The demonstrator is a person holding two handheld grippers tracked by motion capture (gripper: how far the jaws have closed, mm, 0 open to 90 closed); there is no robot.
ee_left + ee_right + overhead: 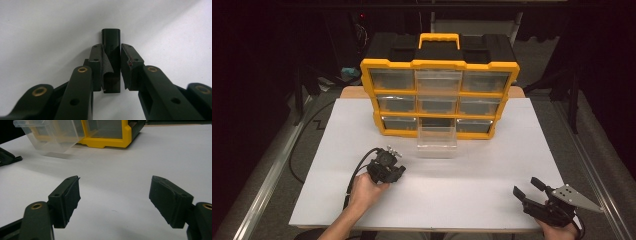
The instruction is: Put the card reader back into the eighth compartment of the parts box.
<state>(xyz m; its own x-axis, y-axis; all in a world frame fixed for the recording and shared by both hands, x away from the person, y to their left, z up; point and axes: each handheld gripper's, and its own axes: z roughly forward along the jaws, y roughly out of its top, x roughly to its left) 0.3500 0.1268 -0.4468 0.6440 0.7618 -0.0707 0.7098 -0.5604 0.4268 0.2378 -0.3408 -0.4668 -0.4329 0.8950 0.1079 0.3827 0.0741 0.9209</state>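
a: what is on the bench (472, 195)?

b: a white bench top. at its far side stands a yellow and black organiser (439, 95) with clear drawers in three rows and a yellow handle on top. one clear drawer (437, 139) is pulled out of the bottom row's middle slot and slopes down, its front end on the bench.

a: where is the left gripper (111, 61)?

b: in the high view it sits left of centre, in front of the organiser, pointing down at the bench. its own view shows the jaws pinching a small black rectangular block (111, 40) that lies on the white surface, its far end sticking out past the jaws. a loose flap of pad lining curls against the block.

a: and the right gripper (115, 202)?

b: near the front right corner, well apart from the block, jaws spread wide with nothing between them.

a: any writing or brand?

b: faint embossed marks on the block, too small to read. no legible label on the organiser.
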